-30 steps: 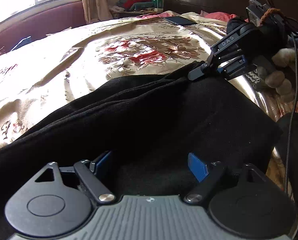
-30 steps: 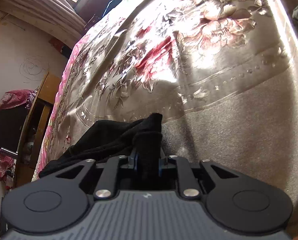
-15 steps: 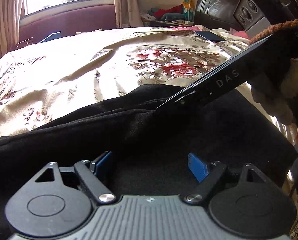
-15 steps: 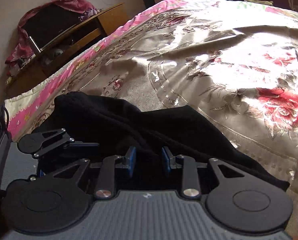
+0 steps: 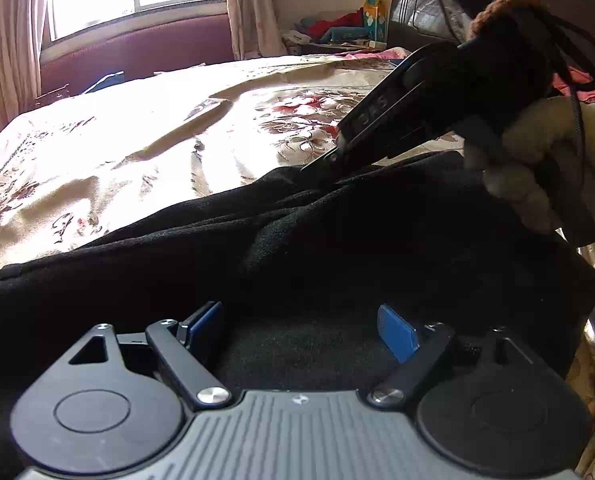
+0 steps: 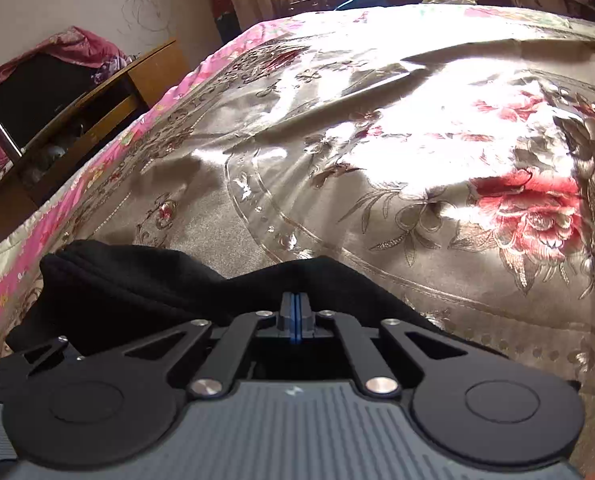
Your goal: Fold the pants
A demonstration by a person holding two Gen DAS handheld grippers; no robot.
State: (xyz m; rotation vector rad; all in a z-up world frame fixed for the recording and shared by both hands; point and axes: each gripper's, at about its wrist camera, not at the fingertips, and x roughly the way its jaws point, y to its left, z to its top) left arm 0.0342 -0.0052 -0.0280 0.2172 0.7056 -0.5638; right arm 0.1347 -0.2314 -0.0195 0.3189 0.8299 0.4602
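The black pants (image 5: pixel 297 240) lie in a long band across the flowered satin bedspread (image 5: pixel 157 152). My left gripper (image 5: pixel 299 324) hovers low over their near part, open, its blue pads (image 5: pixel 397 332) wide apart with only flat cloth under them. My right gripper (image 5: pixel 323 164), held in a gloved hand (image 5: pixel 537 168), reaches to the pants' far edge. In the right wrist view the right gripper (image 6: pixel 295 298) has its pads pressed together, and the pants (image 6: pixel 137 292) rise in a small peak at the tips, pinched there.
The bedspread (image 6: pixel 417 140) stretches far beyond the pants, bright with sun. A wooden cabinet (image 6: pixel 97 108) stands off the bed's left side. A window and curtains (image 5: pixel 233 8) are behind, a dark headboard (image 5: pixel 417 4) at the right.
My right gripper rolled level and swung across the pants to their far edge, and its jaws closed from a wide hold to pads together. The left gripper stayed open over the cloth.
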